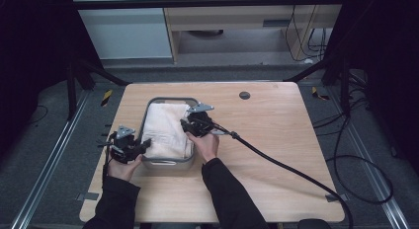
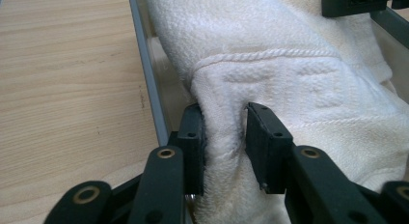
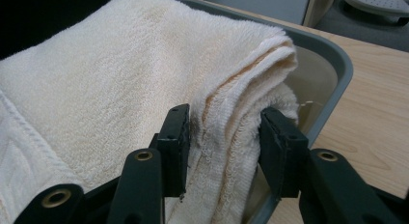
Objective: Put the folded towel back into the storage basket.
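The towel [image 1: 165, 129], cream-white and folded thick, lies heaped in a grey tub [image 1: 168, 162] that sits left of centre on the wooden table [image 1: 276, 140], with its near end toward the person.

Both forearms in dark sleeves come up from the near edge. The left hand [image 1: 122, 166] sits at the tub's near left corner, its wrist bent so the left gripper [image 1: 129, 146] points right, into the cloth. The right hand [image 1: 205, 145] rests beside the tub's right wall about halfway along, and the right gripper [image 1: 190, 124] angles left and away over the rim. A thick black cable [image 1: 296, 172] trails from it toward the table's near right corner.

In the left gripper view, the left gripper [image 2: 225, 137] has its jaws a little apart with a ridge of towel [image 2: 289, 89] pinched up between them, the cloth bulging against both pads just inside the tub's grey rim [image 2: 147, 79].

In the right gripper view, the right gripper [image 3: 224, 142] has its jaws set wider, straddling the layered folded edge of the towel [image 3: 96, 89]. The left pad presses the fabric; whether the right pad touches it I cannot tell. The tub's wall [image 3: 333, 79] curves round just behind.
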`<act>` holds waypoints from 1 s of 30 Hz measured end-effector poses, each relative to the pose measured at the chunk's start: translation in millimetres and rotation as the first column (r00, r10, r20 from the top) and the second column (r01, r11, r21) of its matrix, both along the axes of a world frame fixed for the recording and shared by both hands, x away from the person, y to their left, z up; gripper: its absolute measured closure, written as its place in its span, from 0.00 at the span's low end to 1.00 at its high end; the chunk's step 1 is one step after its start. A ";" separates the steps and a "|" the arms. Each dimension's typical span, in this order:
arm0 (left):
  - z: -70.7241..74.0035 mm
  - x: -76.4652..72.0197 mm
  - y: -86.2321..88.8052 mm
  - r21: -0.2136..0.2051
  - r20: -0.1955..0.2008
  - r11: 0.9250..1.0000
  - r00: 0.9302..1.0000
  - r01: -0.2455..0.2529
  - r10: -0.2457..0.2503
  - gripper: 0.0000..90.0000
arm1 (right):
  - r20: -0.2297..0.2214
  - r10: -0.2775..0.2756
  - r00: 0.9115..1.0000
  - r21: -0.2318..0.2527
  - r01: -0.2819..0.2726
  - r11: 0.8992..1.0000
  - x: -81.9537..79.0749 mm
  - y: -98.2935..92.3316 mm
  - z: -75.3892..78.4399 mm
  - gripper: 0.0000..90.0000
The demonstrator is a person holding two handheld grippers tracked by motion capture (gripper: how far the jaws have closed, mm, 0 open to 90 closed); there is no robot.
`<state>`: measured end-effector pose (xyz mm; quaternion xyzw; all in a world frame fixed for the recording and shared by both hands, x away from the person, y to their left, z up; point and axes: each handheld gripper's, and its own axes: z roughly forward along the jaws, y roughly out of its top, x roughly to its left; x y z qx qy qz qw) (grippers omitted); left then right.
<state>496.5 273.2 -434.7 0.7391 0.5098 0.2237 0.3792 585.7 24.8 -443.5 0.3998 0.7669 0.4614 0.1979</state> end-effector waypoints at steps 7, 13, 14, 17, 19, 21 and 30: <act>9.5 -4.8 4.5 -0.027 0.057 1.000 0.998 -0.017 0.018 0.70 | 0.064 0.008 0.998 0.003 -0.008 1.000 -3.9 -4.4 11.7 0.64; 23.3 -12.4 6.3 -0.094 0.130 0.995 0.991 0.018 -0.005 0.65 | 0.096 0.011 0.995 0.042 -0.015 0.999 -11.1 -19.0 31.4 0.60; 24.7 -13.3 5.6 -0.105 0.142 0.994 0.990 0.027 -0.012 0.63 | 0.099 0.012 0.995 0.050 -0.017 0.999 -12.1 -22.4 33.7 0.59; 28.1 -16.0 2.6 -0.108 0.163 0.993 0.986 0.047 -0.029 0.59 | 0.120 0.011 0.993 0.055 -0.018 0.998 -15.6 -31.8 39.1 0.51; 30.0 -17.5 1.1 -0.110 0.175 0.993 0.984 0.053 -0.033 0.56 | 0.129 0.012 0.992 0.061 -0.020 0.998 -18.1 -38.7 41.5 0.45; 31.3 -18.2 0.7 -0.116 0.183 0.992 0.982 0.058 -0.036 0.51 | 0.138 0.011 0.990 0.057 -0.019 0.998 -20.3 -45.8 43.1 0.37; 24.0 -23.0 5.0 -0.120 0.180 0.990 0.982 0.075 -0.053 0.33 | 0.131 0.022 0.991 0.049 -0.028 0.998 -43.0 -93.7 40.9 0.20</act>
